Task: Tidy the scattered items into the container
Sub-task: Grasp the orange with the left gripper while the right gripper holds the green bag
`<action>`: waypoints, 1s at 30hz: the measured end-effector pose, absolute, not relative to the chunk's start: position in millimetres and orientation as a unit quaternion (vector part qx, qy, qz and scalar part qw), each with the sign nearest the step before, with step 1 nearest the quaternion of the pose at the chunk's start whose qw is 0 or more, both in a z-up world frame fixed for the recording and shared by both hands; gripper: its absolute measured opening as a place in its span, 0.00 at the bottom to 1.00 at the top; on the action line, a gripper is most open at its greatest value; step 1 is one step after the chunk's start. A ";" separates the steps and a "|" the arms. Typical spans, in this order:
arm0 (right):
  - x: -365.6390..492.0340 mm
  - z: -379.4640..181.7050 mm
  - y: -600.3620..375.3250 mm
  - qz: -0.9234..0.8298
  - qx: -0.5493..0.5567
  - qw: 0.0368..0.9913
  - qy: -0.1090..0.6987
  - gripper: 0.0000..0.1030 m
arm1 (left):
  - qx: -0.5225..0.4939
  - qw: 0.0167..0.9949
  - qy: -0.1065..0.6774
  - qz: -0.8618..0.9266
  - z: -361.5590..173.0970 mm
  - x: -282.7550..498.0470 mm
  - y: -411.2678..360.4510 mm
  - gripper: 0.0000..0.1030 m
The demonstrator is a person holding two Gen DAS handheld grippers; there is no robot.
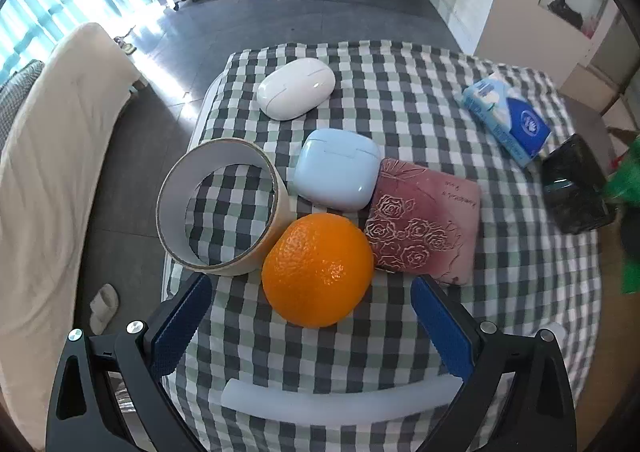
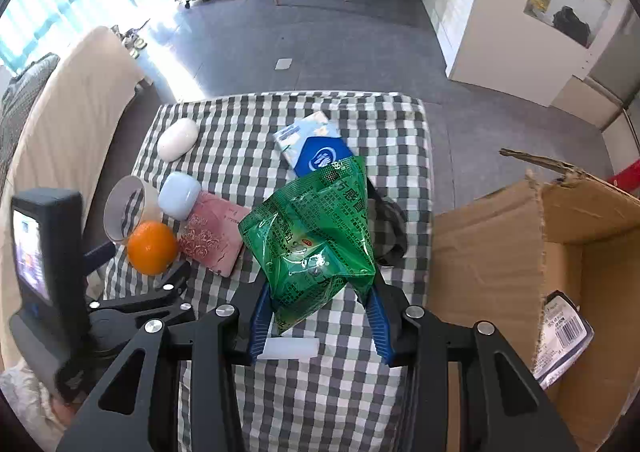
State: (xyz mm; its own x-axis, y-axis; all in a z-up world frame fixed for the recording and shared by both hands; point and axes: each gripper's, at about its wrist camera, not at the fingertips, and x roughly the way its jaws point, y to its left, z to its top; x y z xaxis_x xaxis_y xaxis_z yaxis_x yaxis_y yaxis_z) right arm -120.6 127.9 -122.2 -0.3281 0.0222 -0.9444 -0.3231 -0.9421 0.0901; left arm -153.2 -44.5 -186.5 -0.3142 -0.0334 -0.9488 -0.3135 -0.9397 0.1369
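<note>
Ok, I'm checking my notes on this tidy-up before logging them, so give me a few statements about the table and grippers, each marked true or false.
1. The right gripper is closed on a green packet. True.
2. The left gripper holds the orange. False: its jaws are open, and the orange sits on the cloth.
3. The tape roll lies beside the orange. True.
4. The cardboard box is empty. False: a packet already lies inside.

Crinkled green packet point(image 2: 316, 236) above checked table point(image 2: 320, 392)
</note>
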 end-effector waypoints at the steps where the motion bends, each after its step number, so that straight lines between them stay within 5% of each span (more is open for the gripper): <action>1: -118.4 -121.2 130.0 0.805 -0.568 0.108 0.134 0.40 | -0.582 0.088 0.153 0.794 -188.5 -153.2 -43.3 0.99; 2: -113.7 -117.5 132.5 0.805 -0.567 0.108 0.136 0.40 | -0.584 0.086 0.156 0.792 -190.2 -152.8 -41.8 0.92; 5: -112.0 -115.2 133.8 0.807 -0.565 0.108 0.137 0.40 | -0.593 0.085 0.168 0.783 -195.5 -151.6 -39.6 0.49; 16: -103.1 -102.5 133.1 0.812 -0.556 0.107 0.141 0.40 | -0.578 0.096 0.174 0.791 -173.5 -133.4 -42.2 0.43; 20: -97.1 -97.5 132.3 0.814 -0.553 0.105 0.144 0.40 | -0.568 0.100 0.170 0.799 -156.9 -126.3 -45.6 0.23; 25: -86.8 -92.4 132.7 0.816 -0.549 0.110 0.143 0.40 | -0.560 0.103 0.165 0.806 -153.0 -132.2 -50.3 0.26; 26: -84.0 -91.3 133.2 0.816 -0.549 0.111 0.144 0.41 | -0.558 0.100 0.170 0.806 -156.1 -133.5 -50.6 0.36; 27: -81.7 -90.6 133.8 0.816 -0.548 0.112 0.144 0.41 | -0.552 0.098 0.177 0.809 -159.3 -134.2 -51.4 0.56; 30: -74.3 -91.2 137.6 0.814 -0.549 0.118 0.147 0.41 | -0.518 0.099 0.203 0.825 -162.6 -133.2 -51.5 0.82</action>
State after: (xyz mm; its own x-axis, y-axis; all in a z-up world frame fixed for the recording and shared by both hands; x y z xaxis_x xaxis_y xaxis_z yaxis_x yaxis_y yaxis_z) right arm -74.3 137.6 -91.2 -0.3686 0.0301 -0.9291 -0.3529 -0.9292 0.1099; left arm -133.2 -51.5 -162.6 -0.4448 -0.0477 -0.8943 -0.3733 -0.8978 0.2336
